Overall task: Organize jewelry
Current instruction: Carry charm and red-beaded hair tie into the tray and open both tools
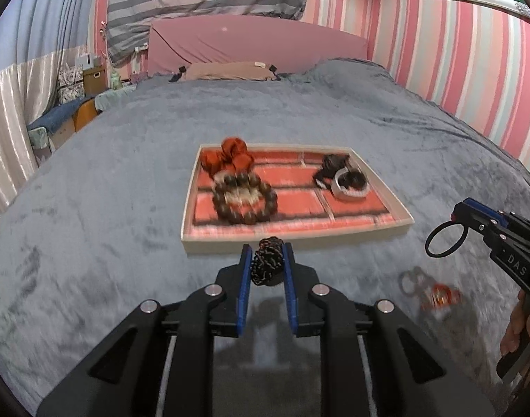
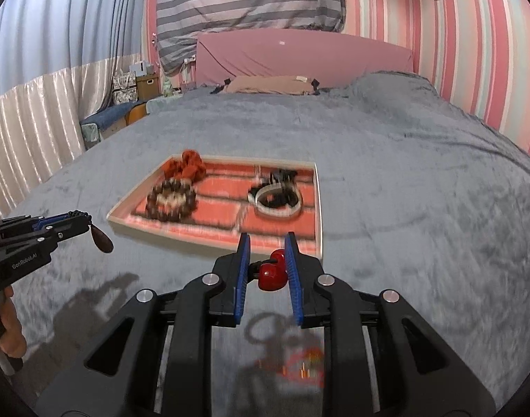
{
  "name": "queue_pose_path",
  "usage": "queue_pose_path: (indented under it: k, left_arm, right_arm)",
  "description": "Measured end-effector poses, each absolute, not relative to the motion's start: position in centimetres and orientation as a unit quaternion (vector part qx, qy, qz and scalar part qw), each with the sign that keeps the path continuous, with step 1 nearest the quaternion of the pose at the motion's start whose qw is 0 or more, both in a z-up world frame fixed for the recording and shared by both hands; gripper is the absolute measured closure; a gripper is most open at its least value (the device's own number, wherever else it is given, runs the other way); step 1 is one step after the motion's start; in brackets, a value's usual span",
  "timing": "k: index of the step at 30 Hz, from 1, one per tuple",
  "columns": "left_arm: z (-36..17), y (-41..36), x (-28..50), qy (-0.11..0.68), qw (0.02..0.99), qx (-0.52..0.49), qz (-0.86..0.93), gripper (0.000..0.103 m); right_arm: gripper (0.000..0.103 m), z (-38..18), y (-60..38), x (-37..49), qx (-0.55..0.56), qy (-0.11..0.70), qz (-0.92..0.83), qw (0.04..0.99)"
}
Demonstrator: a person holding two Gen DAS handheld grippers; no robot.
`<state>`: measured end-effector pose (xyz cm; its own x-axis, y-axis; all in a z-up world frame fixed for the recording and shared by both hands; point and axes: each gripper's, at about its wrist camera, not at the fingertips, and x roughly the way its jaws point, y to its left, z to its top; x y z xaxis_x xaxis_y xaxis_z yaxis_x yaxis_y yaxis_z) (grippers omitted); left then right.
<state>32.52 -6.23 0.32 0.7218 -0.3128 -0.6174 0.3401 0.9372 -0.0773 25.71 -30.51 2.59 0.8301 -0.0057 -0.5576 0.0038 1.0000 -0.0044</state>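
A white-rimmed tray [image 1: 192, 205] with red compartments lies on the grey bed; it also shows in the right wrist view [image 2: 320, 208]. In it are a brown bead bracelet [image 1: 244, 196], an orange scrunchie [image 1: 230, 156] and a white ring with dark items [image 1: 350, 184]. My left gripper [image 1: 267, 264] is shut on a dark braided cord piece [image 1: 268, 260] with a dark pendant [image 2: 101, 239], just before the tray's near edge. My right gripper [image 2: 268, 264] is shut on a hair tie with red beads [image 2: 273, 271]; its black loop [image 1: 446, 239] hangs out in the left wrist view.
An orange-and-grey keyring item [image 1: 435, 293] lies on the grey blanket [image 1: 108, 208] right of the left gripper, blurred; it also shows under the right gripper [image 2: 299, 361]. A pillow [image 1: 226, 71] and pink headboard stand far back. A striped wall is on the right.
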Motion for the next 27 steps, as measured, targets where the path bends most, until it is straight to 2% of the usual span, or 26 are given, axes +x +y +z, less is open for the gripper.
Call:
queue_pose_path:
  k: [10,27]
  left_arm:
    - [1.7,-8.1,40.6,0.327,0.932,0.016,-0.155,0.085]
    - [-6.3,-9.0,46.2,0.385,0.915,0.03,-0.116,0.085]
  right_arm:
    - [0.082,3.2,-30.7,34.5,-0.005,0.293,-0.016,0.956]
    - [0.082,-4.7,-32.4,39.4,0.004,0.355,-0.04,0.934]
